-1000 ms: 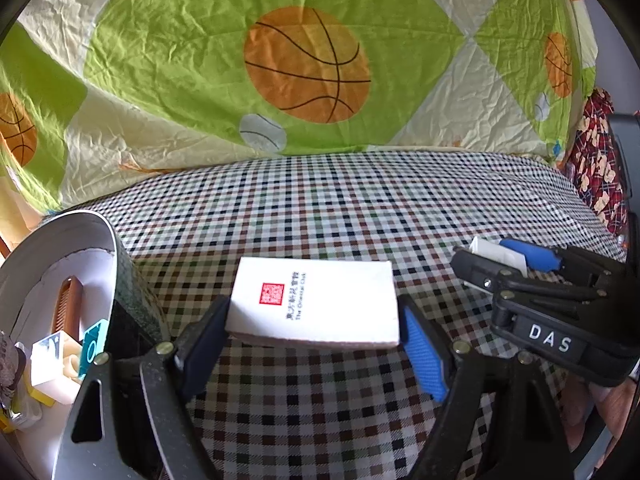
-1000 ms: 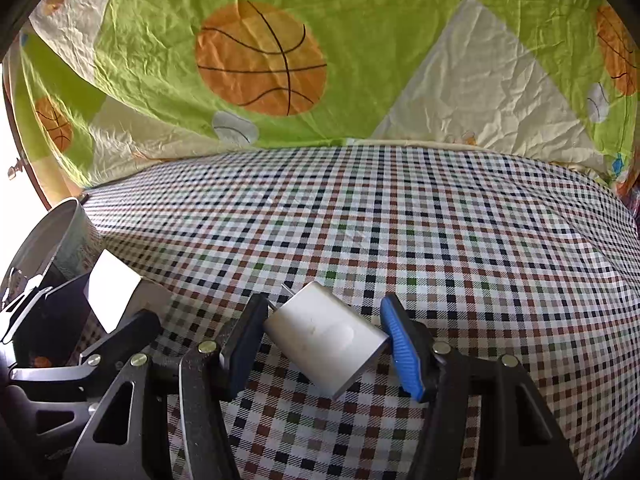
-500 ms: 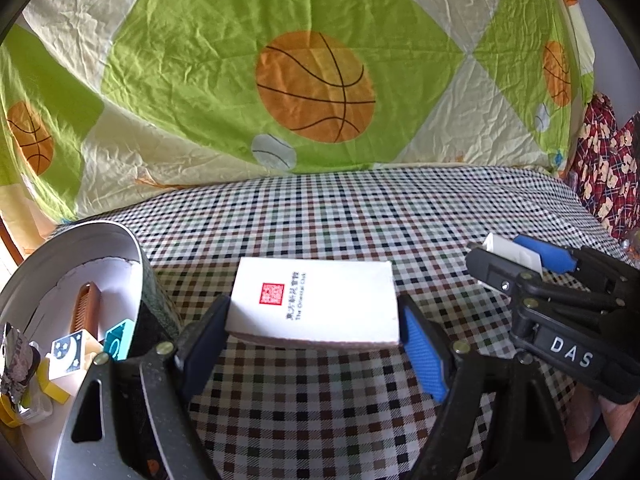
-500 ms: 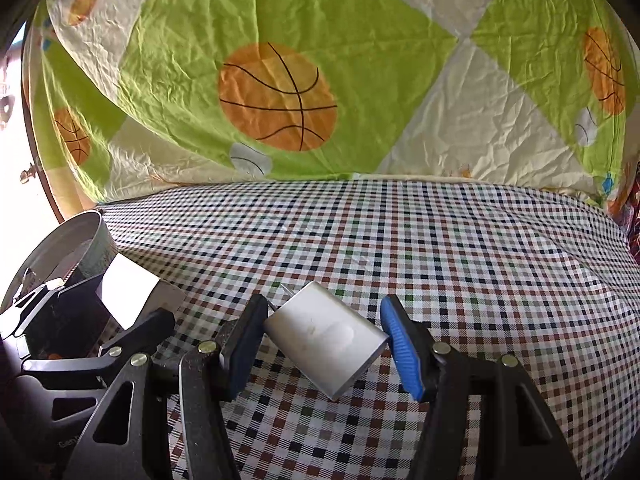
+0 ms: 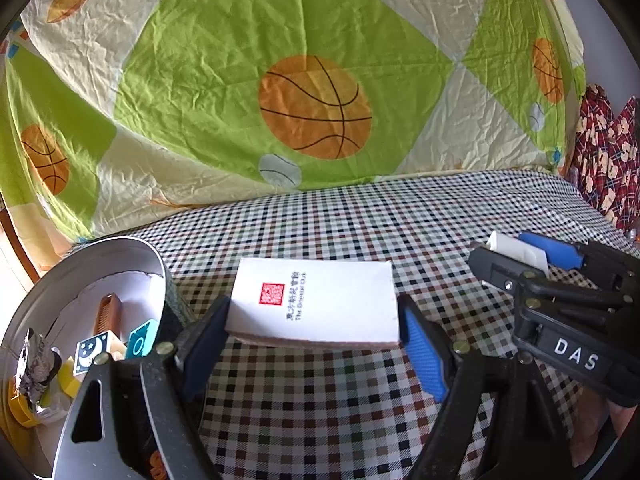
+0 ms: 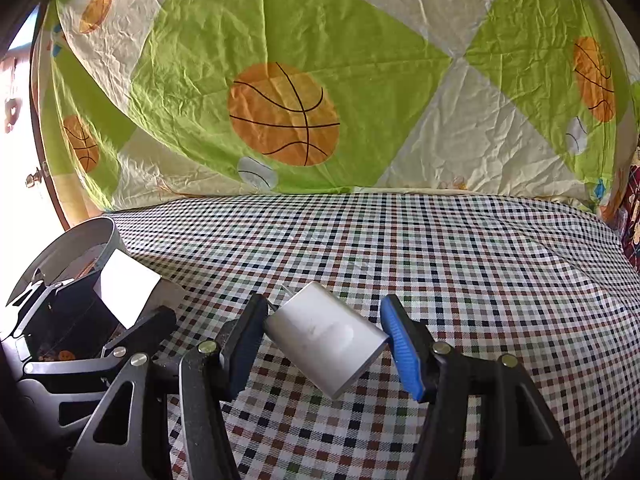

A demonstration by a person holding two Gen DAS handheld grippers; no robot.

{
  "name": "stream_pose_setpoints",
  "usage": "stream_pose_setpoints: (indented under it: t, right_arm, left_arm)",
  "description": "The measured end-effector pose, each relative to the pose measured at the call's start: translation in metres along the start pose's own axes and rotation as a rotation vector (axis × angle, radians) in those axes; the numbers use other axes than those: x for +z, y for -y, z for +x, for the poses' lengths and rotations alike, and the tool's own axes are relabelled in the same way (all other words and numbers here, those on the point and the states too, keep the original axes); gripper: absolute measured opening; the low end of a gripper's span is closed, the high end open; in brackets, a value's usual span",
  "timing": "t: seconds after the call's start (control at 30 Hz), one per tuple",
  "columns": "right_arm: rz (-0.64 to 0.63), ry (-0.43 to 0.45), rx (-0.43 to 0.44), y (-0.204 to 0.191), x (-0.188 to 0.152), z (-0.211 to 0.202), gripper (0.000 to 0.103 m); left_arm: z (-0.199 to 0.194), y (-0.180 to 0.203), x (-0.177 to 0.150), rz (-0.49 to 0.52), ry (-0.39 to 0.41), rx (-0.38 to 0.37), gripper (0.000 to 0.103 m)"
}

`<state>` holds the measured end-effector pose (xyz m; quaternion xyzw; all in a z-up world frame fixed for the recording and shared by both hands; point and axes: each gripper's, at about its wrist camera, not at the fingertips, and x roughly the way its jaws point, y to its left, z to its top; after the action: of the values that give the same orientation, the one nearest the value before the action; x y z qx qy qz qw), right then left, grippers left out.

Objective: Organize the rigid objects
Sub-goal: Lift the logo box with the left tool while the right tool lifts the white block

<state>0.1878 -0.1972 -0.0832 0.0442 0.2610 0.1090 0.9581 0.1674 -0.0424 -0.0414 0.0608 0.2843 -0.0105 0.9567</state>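
In the left wrist view my left gripper (image 5: pixel 314 338) is shut on a flat white box (image 5: pixel 320 296) with a red seal and dark print, held level above the checked cloth. A round metal tin (image 5: pixel 100 246) stands just left of it, holding a brown comb (image 5: pixel 109 314), printed blocks (image 5: pixel 92 354) and other small items. In the right wrist view my right gripper (image 6: pixel 324 326) is shut on a white charger plug (image 6: pixel 328 344) that lies tilted, its prongs pointing up and left. The left gripper (image 6: pixel 120 302) with the box (image 6: pixel 128 286) sits at the left of that view, in front of the tin (image 6: pixel 86 238).
A checked tablecloth (image 6: pixel 440 260) covers the table. A green and cream sheet with basketballs (image 6: pixel 284 116) hangs along the far edge. Red patterned fabric (image 5: pixel 608 160) lies at the far right. The right gripper (image 5: pixel 504 246) shows at the right of the left wrist view.
Both grippers have lifted and tipped upward a little, so the backdrop fills more of each view. More of the tin's inside shows in the left wrist view. Both grips are unchanged.
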Motion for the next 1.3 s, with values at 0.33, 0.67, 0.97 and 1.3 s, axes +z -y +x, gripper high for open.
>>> stream_pose_setpoints:
  t: [0.33, 0.67, 0.97, 1.3]
  right_arm:
    - [-0.001, 0.025, 0.015, -0.004, -0.007, -0.012, 0.061]
    - [-0.011, 0.032, 0.023, -0.007, -0.010, -0.018, 0.061]
    - [-0.018, 0.034, 0.033, -0.008, -0.011, -0.022, 0.061]
    - [-0.022, 0.045, 0.042, -0.011, -0.014, -0.027, 0.061]
  left_arm:
    - [-0.016, 0.000, -0.005, 0.009, 0.028, 0.027, 0.082]
    - [-0.030, -0.012, -0.010, -0.041, 0.052, 0.027, 0.082]
    - [-0.038, -0.013, -0.014, -0.044, 0.076, 0.036, 0.082]
    - [-0.047, -0.022, -0.017, -0.066, 0.096, 0.040, 0.082]
